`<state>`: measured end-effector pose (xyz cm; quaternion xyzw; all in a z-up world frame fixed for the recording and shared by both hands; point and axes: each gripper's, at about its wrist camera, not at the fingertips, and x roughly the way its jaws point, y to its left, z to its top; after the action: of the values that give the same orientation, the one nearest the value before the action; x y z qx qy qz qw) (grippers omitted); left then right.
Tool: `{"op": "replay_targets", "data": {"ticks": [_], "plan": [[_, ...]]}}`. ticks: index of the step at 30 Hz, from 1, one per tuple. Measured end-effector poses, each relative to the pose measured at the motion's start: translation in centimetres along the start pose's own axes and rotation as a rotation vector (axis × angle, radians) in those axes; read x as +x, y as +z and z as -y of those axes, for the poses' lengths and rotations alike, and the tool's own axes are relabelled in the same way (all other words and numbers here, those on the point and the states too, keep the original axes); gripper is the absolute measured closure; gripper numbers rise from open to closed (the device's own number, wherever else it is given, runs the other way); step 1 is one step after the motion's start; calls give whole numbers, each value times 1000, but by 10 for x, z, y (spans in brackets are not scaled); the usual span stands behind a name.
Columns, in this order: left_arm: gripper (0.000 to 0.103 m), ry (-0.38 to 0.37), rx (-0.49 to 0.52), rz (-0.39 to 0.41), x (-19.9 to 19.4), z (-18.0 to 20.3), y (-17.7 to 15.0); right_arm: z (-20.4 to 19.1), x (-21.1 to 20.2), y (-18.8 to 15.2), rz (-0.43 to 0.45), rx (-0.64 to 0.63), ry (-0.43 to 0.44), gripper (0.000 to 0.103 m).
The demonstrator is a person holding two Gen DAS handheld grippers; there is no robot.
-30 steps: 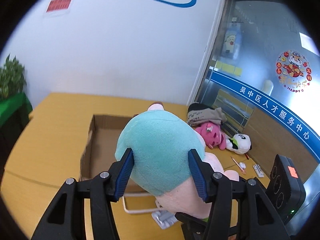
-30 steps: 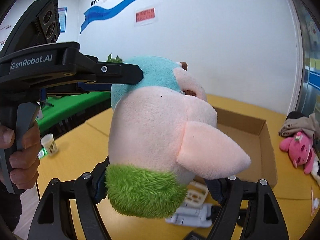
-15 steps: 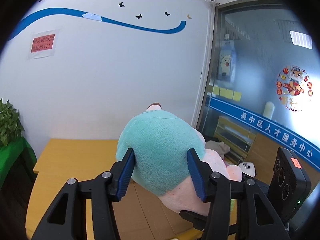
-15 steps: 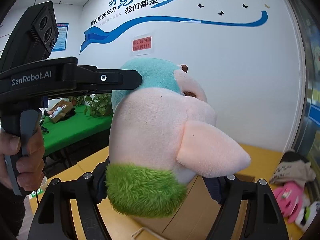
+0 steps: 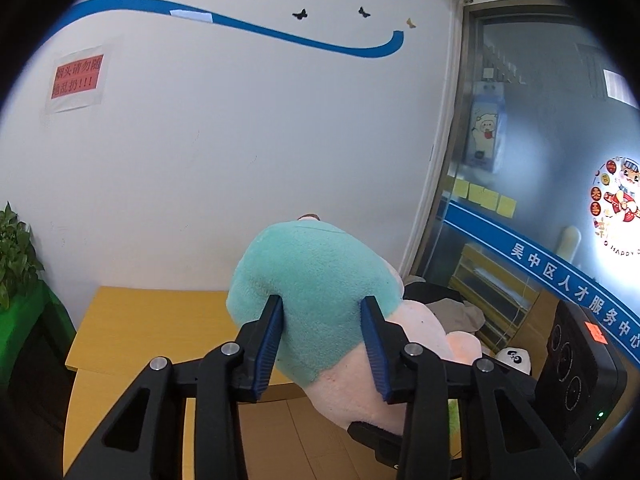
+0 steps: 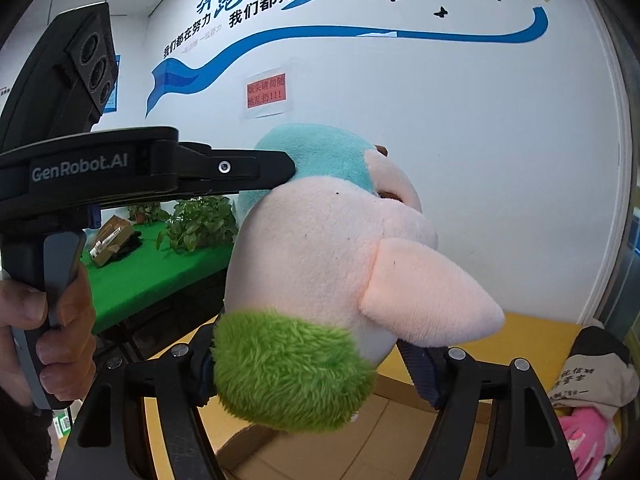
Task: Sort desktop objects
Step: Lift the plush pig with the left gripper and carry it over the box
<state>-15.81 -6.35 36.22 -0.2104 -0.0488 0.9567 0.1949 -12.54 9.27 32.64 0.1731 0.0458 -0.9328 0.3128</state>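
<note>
Plush (image 5: 316, 292) clamped by left gripper (image 5: 322, 344) and right gripper (image 6: 308, 364), above box (image 6: 320, 444).
Risk: soft pile compresses; uneven pull may slip it short of the box.

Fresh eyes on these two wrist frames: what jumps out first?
The big plush toy, teal on top, pink in the body with a green tuft below, fills the middle of both views. Both tongs are shut on it: the left tongs pinch its teal part, the right tongs grip it low, by the tuft. Under it lies an open cardboard box on the yellow table.
</note>
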Motion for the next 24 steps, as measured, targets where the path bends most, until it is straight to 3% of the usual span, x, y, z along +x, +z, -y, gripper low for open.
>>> {"op": "replay_targets", "data": {"ticks": [11,24], "plan": [[77,-9,-106,-135,98,-63,-60,17,103,-59,-125,56,56,26],[78,-53,-203,-403,216,-103,-178,53,211,-192,-371,357,100,26]]}}
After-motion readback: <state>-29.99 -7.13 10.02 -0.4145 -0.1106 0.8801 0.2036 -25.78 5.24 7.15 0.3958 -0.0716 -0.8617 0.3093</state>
